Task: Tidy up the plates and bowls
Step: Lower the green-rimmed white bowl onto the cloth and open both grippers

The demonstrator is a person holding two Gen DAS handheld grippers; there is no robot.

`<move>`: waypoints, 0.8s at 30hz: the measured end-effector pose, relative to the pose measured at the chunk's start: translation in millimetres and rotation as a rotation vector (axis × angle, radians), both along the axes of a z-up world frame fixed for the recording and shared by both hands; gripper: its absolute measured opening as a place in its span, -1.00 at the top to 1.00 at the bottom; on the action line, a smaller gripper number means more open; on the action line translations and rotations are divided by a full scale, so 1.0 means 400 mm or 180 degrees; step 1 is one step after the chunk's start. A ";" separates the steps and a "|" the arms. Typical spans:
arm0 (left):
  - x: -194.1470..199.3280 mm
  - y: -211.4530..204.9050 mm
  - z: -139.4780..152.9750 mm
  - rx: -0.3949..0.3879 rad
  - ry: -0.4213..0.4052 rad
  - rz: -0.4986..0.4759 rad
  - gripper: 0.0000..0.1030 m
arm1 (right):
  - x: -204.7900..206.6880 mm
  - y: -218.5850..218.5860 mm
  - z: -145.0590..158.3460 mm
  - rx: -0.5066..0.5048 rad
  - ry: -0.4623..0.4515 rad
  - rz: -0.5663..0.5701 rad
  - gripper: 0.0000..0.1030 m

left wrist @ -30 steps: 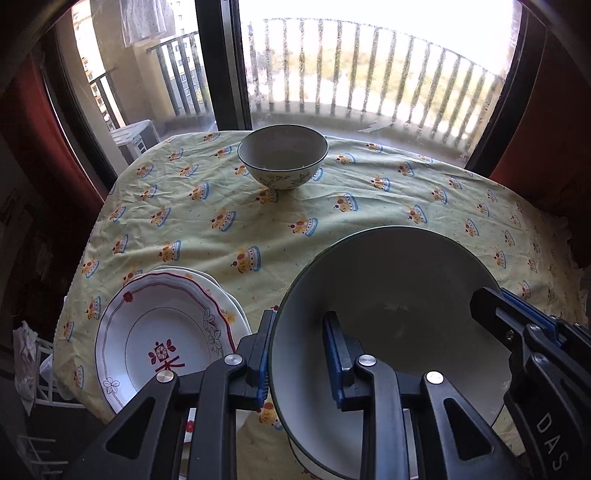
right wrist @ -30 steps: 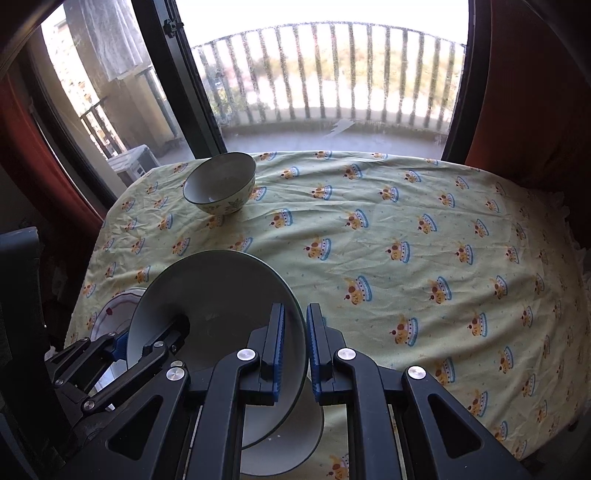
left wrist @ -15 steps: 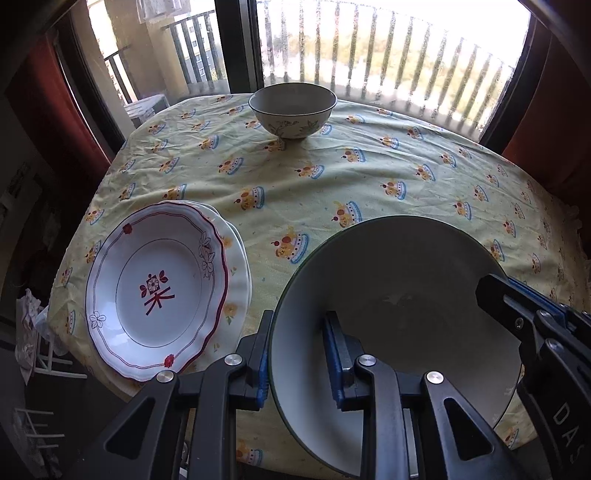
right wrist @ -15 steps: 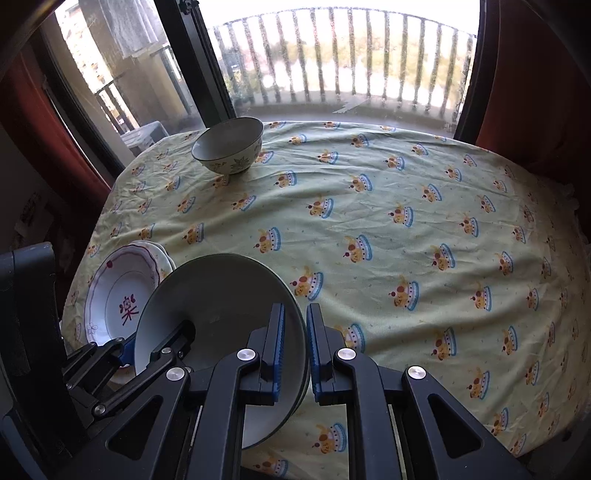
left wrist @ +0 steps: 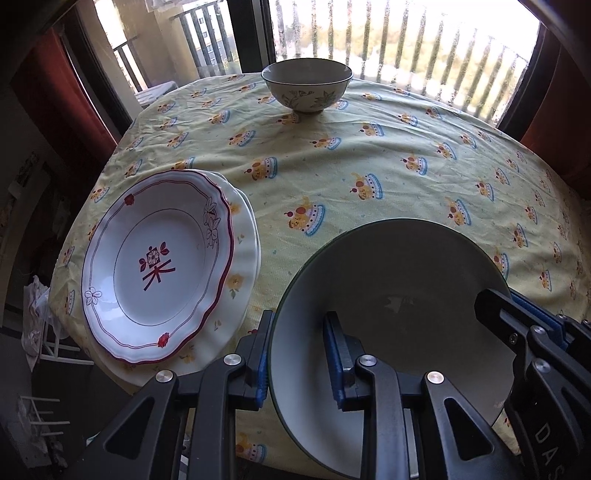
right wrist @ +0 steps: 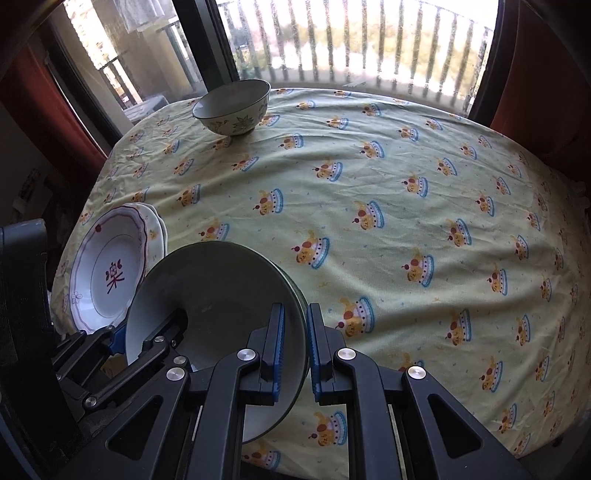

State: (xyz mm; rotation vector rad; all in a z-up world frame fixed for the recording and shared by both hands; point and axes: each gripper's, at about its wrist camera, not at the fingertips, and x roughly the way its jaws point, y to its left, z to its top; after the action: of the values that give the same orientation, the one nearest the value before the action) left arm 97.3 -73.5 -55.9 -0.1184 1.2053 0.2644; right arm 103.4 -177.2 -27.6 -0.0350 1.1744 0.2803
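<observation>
A large grey-white bowl with a dark green rim (left wrist: 399, 291) is held above the table's near edge by both grippers. My left gripper (left wrist: 297, 354) is shut on its left rim. My right gripper (right wrist: 295, 347) is shut on its right rim and also shows in the left wrist view (left wrist: 517, 317). The bowl also shows in the right wrist view (right wrist: 218, 295). A red-trimmed plate (left wrist: 155, 262) lies on a second cream plate (left wrist: 243, 236) at the near left. A small floral bowl (left wrist: 306, 86) stands at the far side.
The table carries a yellow cloth with a cake print (right wrist: 406, 206). Its left edge drops off beside the plates (right wrist: 110, 254). A window with balcony railing (left wrist: 388, 33) is behind the small bowl (right wrist: 232, 107). Red curtains hang at both sides.
Both grippers have lifted the large bowl and drawn it back toward the near edge. The plate stack and the far bowl now show more fully.
</observation>
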 end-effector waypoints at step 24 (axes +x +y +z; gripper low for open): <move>0.063 0.014 0.056 -0.0071 -0.0202 -0.0760 -0.48 | 0.022 0.023 0.014 0.0060 -0.0068 -0.0433 -0.22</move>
State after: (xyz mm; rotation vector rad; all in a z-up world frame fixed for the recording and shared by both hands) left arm 122.6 -68.0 -33.6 -0.0017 1.1472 0.0380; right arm 112.2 -167.9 -21.9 0.0581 1.1470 0.1706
